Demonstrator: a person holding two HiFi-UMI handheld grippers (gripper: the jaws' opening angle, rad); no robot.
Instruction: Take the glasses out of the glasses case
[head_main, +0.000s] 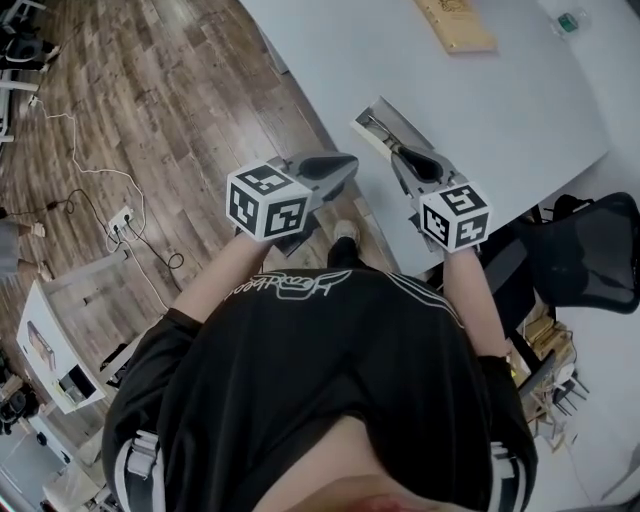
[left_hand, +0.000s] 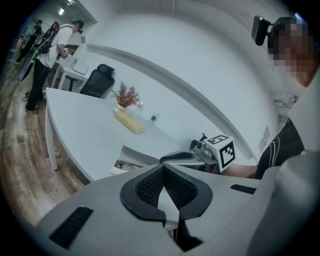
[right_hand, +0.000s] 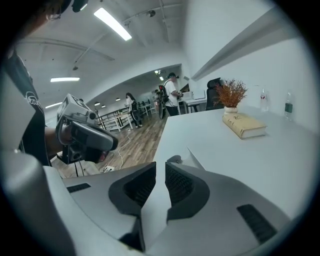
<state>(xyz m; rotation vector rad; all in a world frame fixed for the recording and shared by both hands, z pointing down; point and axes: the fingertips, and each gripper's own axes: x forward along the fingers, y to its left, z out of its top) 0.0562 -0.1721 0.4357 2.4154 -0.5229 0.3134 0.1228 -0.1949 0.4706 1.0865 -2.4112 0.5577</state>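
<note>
Head view: the open glasses case (head_main: 398, 117) lies at the bench (head_main: 500, 110) edge with the glasses (head_main: 374, 125) inside. Its long axis runs nearly in line with the right tongs (head_main: 402, 157), just before them. These are a slit apart and empty. The left tongs (head_main: 350, 166) are clenched, empty and farther off.

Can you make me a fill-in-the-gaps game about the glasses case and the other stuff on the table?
1. The glasses case lies near the edge of the white ___.
2. Its lid is ___, so the glasses show inside.
3. The dried plant stands just behind the tan ___.
4. The office chair is ___ in colour.

Missing words: table; open; book; black.
</note>
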